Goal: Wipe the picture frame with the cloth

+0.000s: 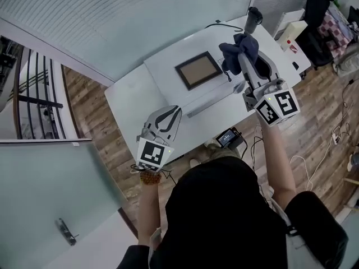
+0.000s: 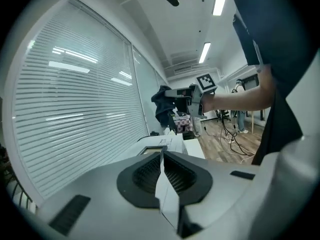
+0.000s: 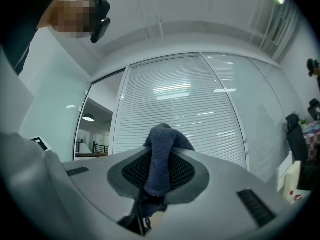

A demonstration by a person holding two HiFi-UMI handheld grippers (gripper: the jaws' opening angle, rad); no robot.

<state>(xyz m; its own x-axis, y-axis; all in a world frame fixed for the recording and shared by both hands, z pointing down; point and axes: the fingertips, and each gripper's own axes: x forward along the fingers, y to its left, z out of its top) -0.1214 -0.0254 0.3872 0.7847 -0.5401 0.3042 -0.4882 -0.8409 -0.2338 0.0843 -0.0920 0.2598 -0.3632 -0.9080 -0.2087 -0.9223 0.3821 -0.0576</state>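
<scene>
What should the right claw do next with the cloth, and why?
Probably lower the right claw toward the picture frame: it is shut on the cloth, held clear of the frame, which lies flat on the table.

Head camera looking steeply down on the white table [image 1: 126,102]; left gripper camera low, both catching the right gripper [image 2: 172,101] and its cloth [image 2: 161,106].

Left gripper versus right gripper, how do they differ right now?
The left gripper is shut on nothing; the right gripper is shut on the dark blue cloth. The left gripper is over the white table, short of the picture frame; the right gripper is at the frame's right. Both carry marker cubes.
</scene>
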